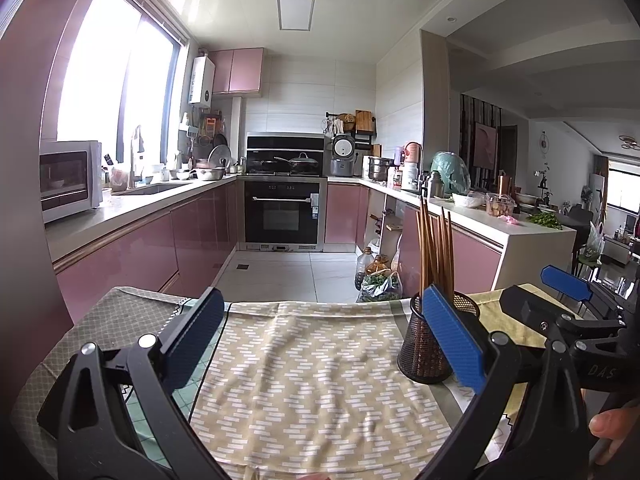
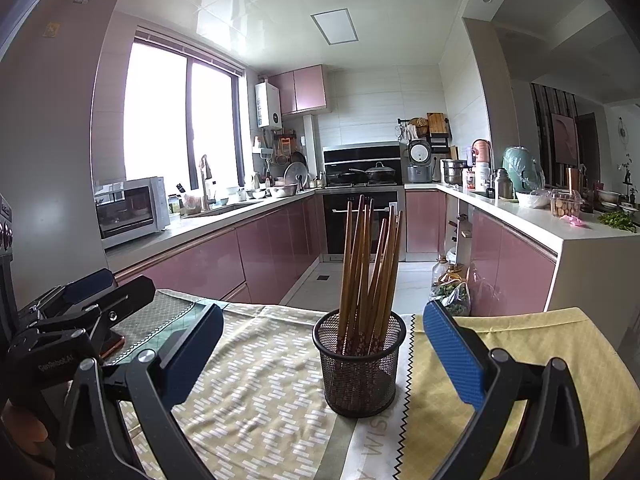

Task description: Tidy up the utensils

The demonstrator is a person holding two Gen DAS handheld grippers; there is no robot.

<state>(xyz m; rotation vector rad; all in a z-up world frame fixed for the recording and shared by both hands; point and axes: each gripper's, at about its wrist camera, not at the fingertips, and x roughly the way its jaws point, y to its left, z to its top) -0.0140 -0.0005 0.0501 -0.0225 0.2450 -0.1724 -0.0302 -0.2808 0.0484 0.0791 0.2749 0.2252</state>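
Jaws of the left gripper (image 1: 324, 344) stand wide apart over the patterned tablecloth (image 1: 304, 368), gripping nothing. Left wrist view: the black mesh holder (image 1: 436, 340), filled with upright wooden chopsticks (image 1: 434, 248), stands near the table's far edge, partly behind the right-hand blue pad; the right gripper (image 1: 568, 292) shows at the right edge. Right wrist view: the right gripper (image 2: 324, 360), jaws likewise apart, frames the mesh holder (image 2: 358, 364) and chopsticks (image 2: 370, 264) without touching them; the left gripper (image 2: 80, 304) sits at the left.
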